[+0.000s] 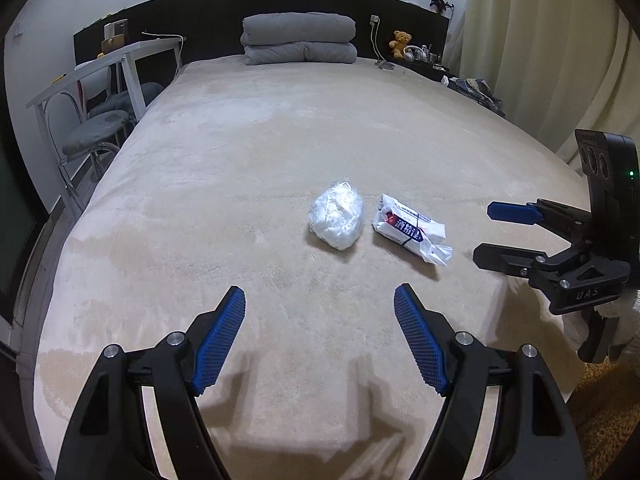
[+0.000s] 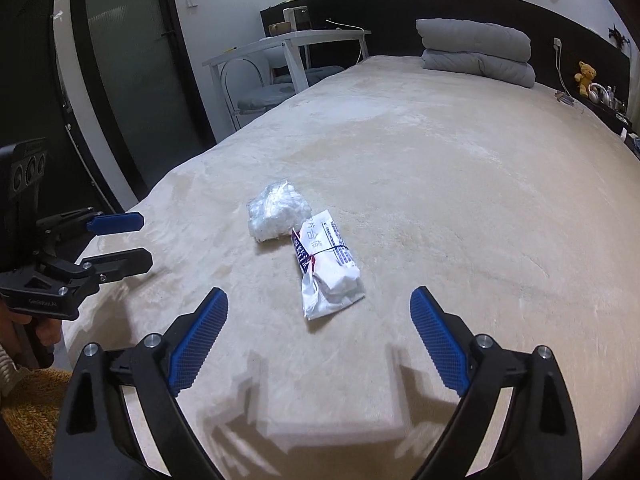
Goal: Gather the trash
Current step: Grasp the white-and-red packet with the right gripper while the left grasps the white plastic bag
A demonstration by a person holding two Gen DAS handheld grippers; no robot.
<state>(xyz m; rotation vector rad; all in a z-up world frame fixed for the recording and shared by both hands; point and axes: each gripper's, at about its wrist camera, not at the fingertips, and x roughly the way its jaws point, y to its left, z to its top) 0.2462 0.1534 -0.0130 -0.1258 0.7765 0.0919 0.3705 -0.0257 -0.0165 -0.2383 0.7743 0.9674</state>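
Soft cream bedding is spread over a big bed (image 1: 248, 152), and two bits of trash are found near its foot end. One is a crumpled clear plastic bag (image 1: 337, 216) with white stuff inside. Just beside it, a white printed wrapper (image 1: 410, 233) is laid flat, with a thin dark band tied round it. In the right wrist view the two look as if they touch, but this cannot be told for sure.

Both bits are left lying loose on the bed, and nothing is held yet. The left hand-held gripper (image 1: 319, 312) is kept apart and empty, a little way short of the clear bag. The right hand-held gripper (image 2: 319, 312) is spread wide and empty too, with the wrapper just ahead of it.

Further off, a folded grey quilt (image 1: 299, 39) is stacked at the dark headboard, and a small teddy bear (image 1: 401, 43) is sat on the ledge. A white desk (image 1: 120, 60) with chairs is seen at the bed's side.

Trouble could be caused by the fluffy cover: it might get pinched along with the thin wrapper. The slippery clear bag might be squeezed out sideways. One bit might also be bumped away while the other is grabbed, since they are so close.
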